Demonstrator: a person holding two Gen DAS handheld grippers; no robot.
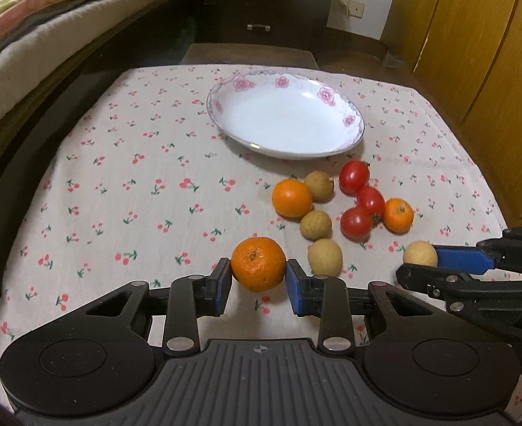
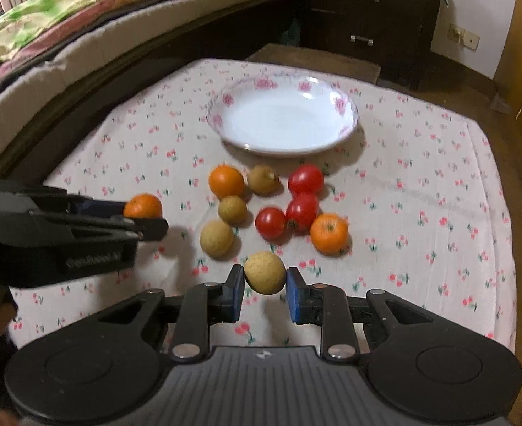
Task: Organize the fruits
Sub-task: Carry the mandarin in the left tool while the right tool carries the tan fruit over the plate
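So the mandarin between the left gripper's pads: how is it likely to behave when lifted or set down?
The mandarin is round, so it would probably roll if released on the flat tablecloth. The left gripper meets it only at two small side patches, so it may twist. Its dimpled peel looks soft; hard squeezing could bruise it.

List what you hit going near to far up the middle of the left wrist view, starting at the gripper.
Left gripper → mandarin between its pads → small tan fruit → orange → plate → dark dresser.
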